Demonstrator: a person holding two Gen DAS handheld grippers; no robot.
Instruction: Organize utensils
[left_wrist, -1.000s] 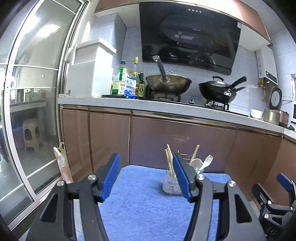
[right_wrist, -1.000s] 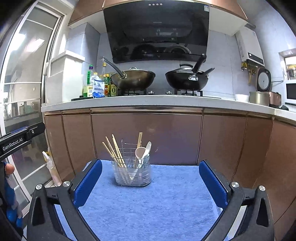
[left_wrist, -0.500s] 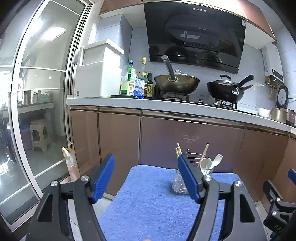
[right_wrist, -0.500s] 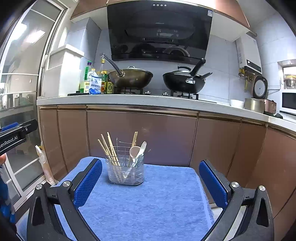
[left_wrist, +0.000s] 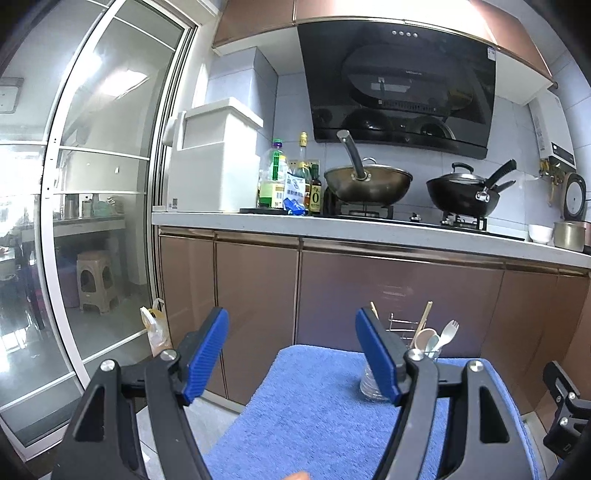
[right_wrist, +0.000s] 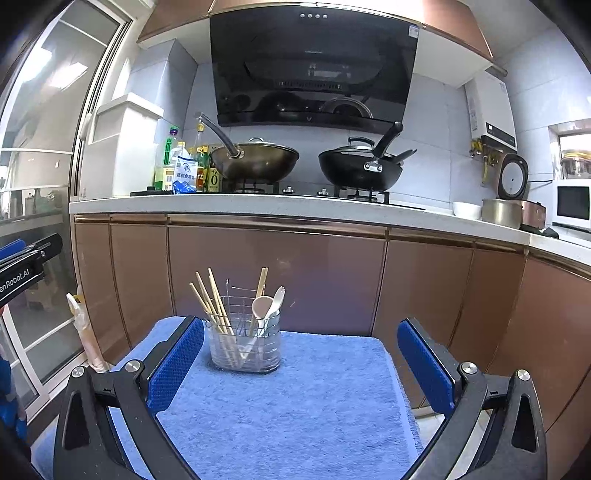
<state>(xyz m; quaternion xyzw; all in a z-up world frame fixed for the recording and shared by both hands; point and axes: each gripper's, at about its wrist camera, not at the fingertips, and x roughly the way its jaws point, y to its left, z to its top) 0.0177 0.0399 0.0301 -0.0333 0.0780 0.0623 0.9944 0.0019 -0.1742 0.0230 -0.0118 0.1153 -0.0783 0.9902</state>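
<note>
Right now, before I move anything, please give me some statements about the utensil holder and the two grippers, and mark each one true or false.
1. The utensil holder stands on the blue towel. True.
2. The chopsticks lie flat on the towel. False: they stand in the holder.
3. The right gripper has open jaws with nothing held. True.
4. The left gripper is shut on a spoon. False: its jaws have just been opening and hold nothing.
5. The white spoon is in the holder. True.

Home kitchen: range hood (right_wrist: 314, 66), woks (right_wrist: 258, 160) on stove.
</note>
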